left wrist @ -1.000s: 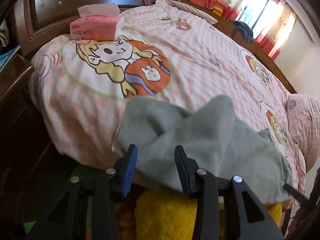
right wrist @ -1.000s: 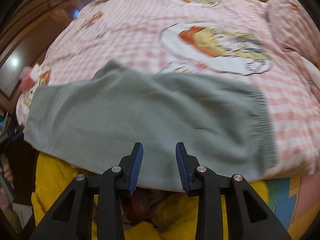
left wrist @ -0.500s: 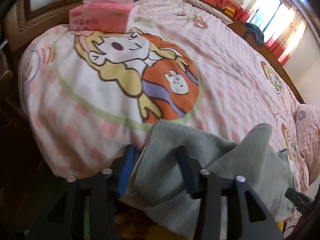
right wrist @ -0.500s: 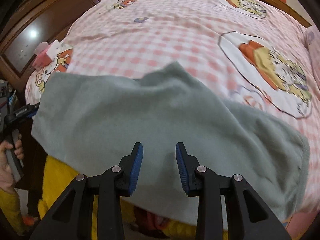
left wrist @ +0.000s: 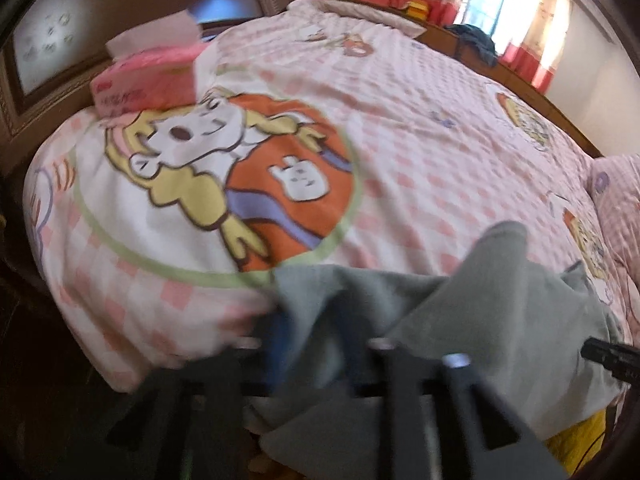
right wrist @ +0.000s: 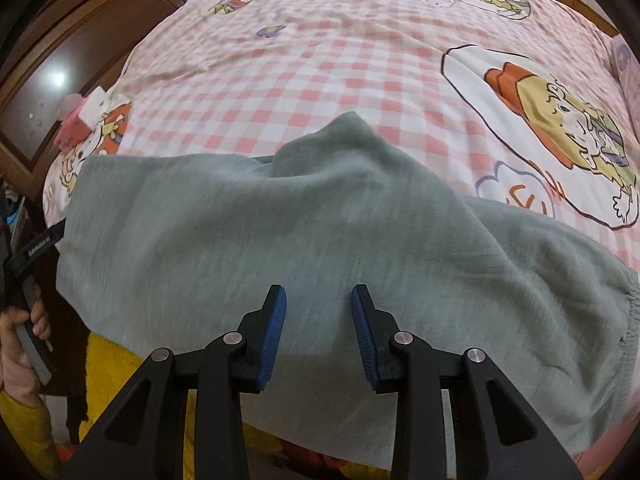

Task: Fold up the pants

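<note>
Grey-green pants (right wrist: 280, 220) lie across the near edge of the bed, with the elastic waistband (right wrist: 630, 312) at the right and a raised fold in the middle. My right gripper (right wrist: 319, 312) is open, hovering just over the cloth near its front edge, holding nothing. In the blurred left wrist view my left gripper (left wrist: 312, 328) is open at the left end of the pants (left wrist: 500, 312), and the cloth's edge lies between its fingers. A hand (right wrist: 20, 340) holding the left gripper's handle shows at the left of the right wrist view.
The bed has a pink checked cover (left wrist: 420, 128) with cartoon prints. A pink tissue box (left wrist: 148, 84) stands at its far left corner by the dark wooden headboard (left wrist: 80, 20). Yellow fleece clothing (right wrist: 108, 364) shows below the bed's edge. A pillow (left wrist: 620, 200) lies at the right.
My left gripper has moved forward and down onto the left end of the pants, so the cloth's edge is now between its fingers. My right gripper has swung left over the cloth and stayed open.
</note>
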A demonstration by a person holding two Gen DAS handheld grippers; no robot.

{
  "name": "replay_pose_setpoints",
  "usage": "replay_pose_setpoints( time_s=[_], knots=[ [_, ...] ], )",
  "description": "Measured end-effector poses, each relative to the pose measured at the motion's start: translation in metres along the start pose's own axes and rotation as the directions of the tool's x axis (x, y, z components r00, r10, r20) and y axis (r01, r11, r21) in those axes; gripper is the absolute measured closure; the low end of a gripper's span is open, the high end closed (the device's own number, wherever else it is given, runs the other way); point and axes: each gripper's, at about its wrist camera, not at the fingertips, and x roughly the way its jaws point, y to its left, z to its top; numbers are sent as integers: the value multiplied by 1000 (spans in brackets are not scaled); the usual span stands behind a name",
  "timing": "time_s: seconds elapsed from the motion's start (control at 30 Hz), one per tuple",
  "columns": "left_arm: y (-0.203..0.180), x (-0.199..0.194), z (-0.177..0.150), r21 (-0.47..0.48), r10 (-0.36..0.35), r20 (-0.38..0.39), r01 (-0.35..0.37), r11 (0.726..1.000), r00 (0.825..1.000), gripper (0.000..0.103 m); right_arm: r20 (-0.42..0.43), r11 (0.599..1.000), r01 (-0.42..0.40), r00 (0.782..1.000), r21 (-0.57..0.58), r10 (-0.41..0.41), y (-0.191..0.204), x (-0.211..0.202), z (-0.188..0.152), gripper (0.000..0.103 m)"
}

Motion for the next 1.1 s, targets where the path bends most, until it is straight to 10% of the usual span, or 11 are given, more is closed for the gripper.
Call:
replay_pose_setpoints(
  time_s=[0.2, 0.43, 0.6, 1.1],
  knots=[
    [-14, -40, 21, 56, 41, 155, -50, 997, 987, 99, 13, 1000, 10, 1000, 15, -10, -3, -1, 1, 68],
    [8, 29, 35, 91, 87, -31, -84, 992, 996, 94, 15, 998, 50, 999, -22, -50, 7, 8, 0, 68],
    [34, 4, 27, -40, 50, 28, -49, 998, 998, 73, 21, 996, 75, 997, -56, -74, 11, 7, -1, 68],
    [49, -17, -58, -279, -118, -32, 104, 954, 993, 72, 4, 989, -12, 1000, -147, 13, 57, 4, -18, 68]
  ],
)
